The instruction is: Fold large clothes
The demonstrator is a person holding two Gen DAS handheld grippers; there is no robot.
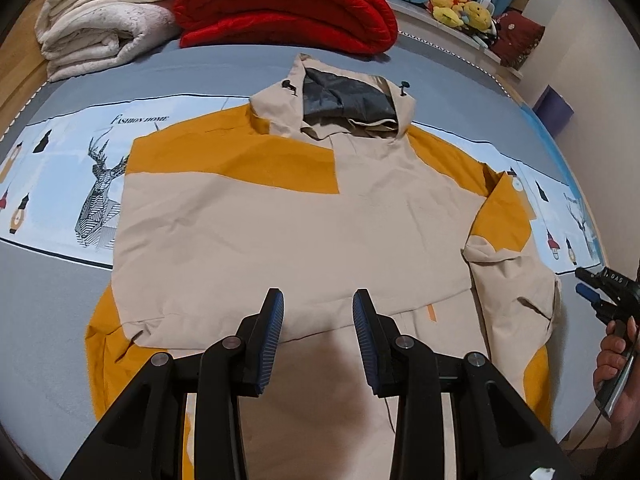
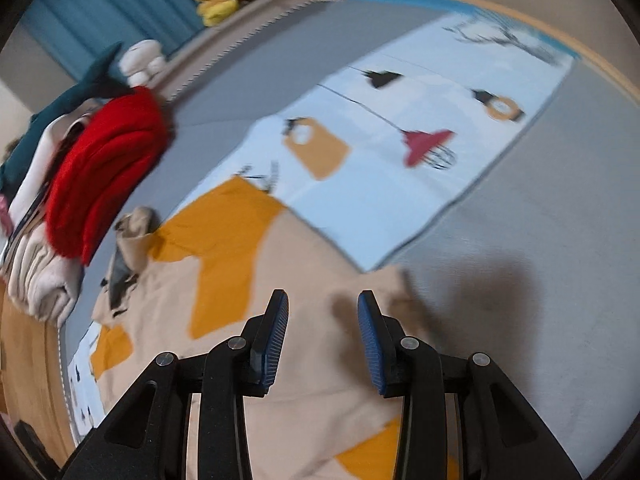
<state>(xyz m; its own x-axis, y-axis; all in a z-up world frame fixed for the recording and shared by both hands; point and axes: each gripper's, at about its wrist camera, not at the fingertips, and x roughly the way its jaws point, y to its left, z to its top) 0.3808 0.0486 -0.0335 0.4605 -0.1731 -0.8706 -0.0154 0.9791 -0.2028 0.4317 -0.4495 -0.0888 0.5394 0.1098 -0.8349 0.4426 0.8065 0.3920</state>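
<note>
A beige and mustard hooded jacket (image 1: pixel 280 220) lies flat on the bed, hood (image 1: pixel 344 96) at the far end. One sleeve is folded across its body, and the other sleeve (image 1: pixel 508 272) lies bent along the right side. My left gripper (image 1: pixel 318 296) hovers over the jacket's lower part, open, with nothing between its fingers. My right gripper (image 1: pixel 582 281) shows at the right edge of the left wrist view, held by a hand (image 1: pixel 616 360). In its own blurred view the right gripper (image 2: pixel 323 296) stands open over the jacket (image 2: pixel 168 308) near its side edge, holding nothing.
A folded red blanket (image 1: pixel 280 4) and white blankets (image 1: pixel 96 20) are stacked at the far end of the bed. Plush toys (image 1: pixel 460 8) sit on a ledge behind. A printed pale-blue band (image 1: pixel 80 184) crosses the grey sheet (image 1: pixel 48 320). The bed's edge runs close on the right.
</note>
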